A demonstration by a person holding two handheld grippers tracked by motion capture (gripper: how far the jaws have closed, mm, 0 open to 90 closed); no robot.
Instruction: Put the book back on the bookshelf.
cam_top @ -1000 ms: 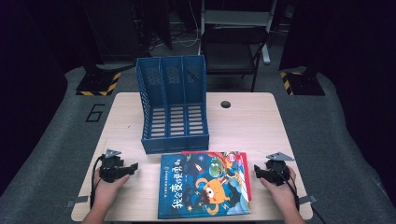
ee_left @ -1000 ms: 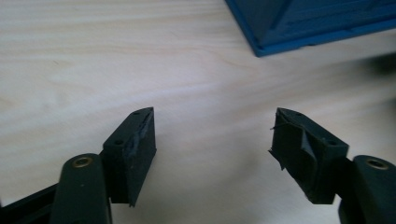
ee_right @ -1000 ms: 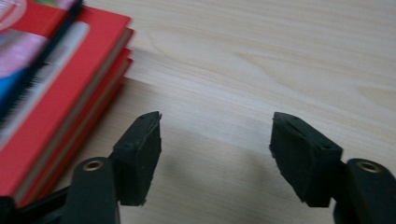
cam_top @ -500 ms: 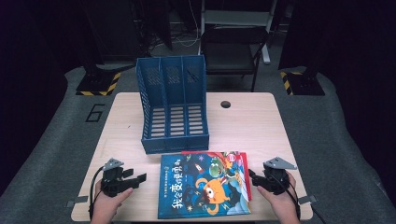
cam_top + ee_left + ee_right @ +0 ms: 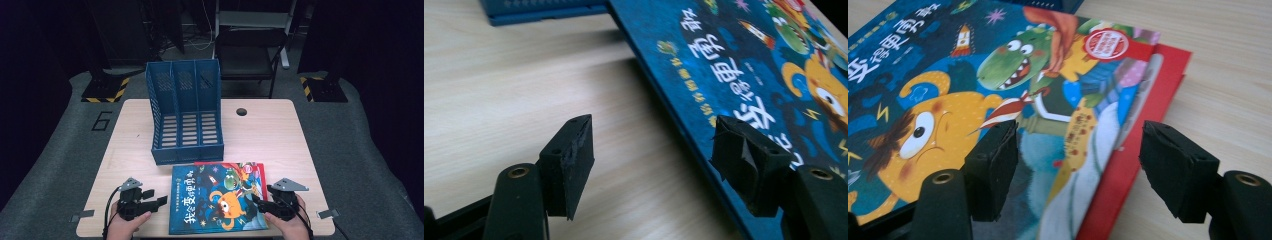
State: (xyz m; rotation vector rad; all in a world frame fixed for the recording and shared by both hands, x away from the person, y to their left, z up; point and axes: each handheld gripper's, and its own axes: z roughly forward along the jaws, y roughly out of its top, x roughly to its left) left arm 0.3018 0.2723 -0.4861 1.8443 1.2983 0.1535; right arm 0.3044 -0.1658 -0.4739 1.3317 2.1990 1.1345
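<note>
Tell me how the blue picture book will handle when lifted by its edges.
The blue picture book looks like a thin hardcover, so probably stiff. Its glossy cover may slip between the pads. It lies on a red book, so pushing may drag both.

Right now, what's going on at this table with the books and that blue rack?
A person holds a left gripper and a right gripper, both open, closing in on opposite sides of a blue picture book. It lies flat on a red book on the table. Neither gripper has hold of it yet. The blue file rack stands behind them.
</note>
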